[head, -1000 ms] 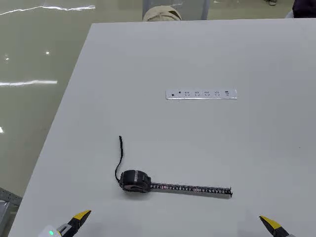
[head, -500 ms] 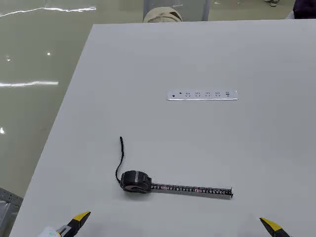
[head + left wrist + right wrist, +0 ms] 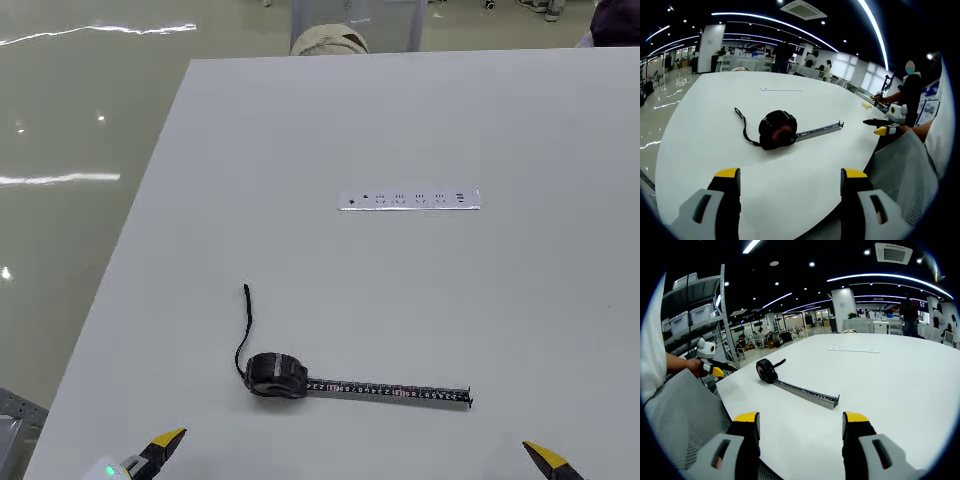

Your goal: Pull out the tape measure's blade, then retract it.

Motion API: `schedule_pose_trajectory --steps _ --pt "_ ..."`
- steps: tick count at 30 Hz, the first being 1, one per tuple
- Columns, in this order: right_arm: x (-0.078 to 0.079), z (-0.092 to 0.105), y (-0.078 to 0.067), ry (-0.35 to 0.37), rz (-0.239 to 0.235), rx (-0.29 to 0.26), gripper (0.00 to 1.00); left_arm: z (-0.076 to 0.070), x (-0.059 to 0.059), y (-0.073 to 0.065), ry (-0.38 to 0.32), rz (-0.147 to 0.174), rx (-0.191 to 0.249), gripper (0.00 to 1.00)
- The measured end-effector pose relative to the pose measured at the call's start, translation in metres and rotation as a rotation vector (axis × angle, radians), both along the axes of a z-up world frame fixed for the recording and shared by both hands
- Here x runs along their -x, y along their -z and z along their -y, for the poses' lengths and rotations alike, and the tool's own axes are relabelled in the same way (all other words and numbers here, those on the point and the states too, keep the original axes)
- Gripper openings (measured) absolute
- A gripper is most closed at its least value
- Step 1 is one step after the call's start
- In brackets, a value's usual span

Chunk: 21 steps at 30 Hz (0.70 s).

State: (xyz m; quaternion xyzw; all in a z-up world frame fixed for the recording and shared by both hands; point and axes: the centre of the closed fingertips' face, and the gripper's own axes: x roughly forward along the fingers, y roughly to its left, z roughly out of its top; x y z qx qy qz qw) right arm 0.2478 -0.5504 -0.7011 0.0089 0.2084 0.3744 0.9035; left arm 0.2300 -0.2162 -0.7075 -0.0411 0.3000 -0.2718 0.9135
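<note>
White workbench (image 3: 400, 120), head view — tape measure (image 3: 275, 375) near front edge, blade (image 3: 390, 392) extended rightward, flat on surface; power strip (image 3: 409, 201) well beyond. Left gripper view: left gripper (image 3: 791, 175) jaws spread, empty, tape measure ahead, apart. Right gripper view: right gripper (image 3: 801, 417) jaws spread, empty — blade's hook end nearest, apart.

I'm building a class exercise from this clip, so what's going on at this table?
A person holds a left gripper and a right gripper, both with fingers apart and empty, at the near edge of a white table. A round black tape measure lies on it, untouched, its blade pulled out and its black strap trailing away. The blade is not yet retracted. A white power strip lies farther back.
</note>
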Motion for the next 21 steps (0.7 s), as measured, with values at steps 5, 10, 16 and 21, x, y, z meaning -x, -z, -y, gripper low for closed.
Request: schedule_pose_trajectory --steps 5,10,16,21 --pt "0.0 -0.003 -0.001 -0.016 0.002 -0.007 0.67 0.005 -0.005 -0.005 0.001 0.0 0.018 0.82" --pt "-0.002 -0.003 -0.003 -0.018 0.005 -0.009 0.67 0.009 -0.009 -0.005 -0.011 -0.018 0.028 0.83" --pt "-0.003 -0.003 -0.003 -0.015 0.007 -0.014 0.67 0.014 -0.011 0.0 -0.004 -0.05 -0.001 0.83" --pt "-0.004 -0.004 -0.004 -0.017 0.01 -0.016 0.67 0.014 -0.012 0.0 -0.011 -0.061 0.001 0.85"
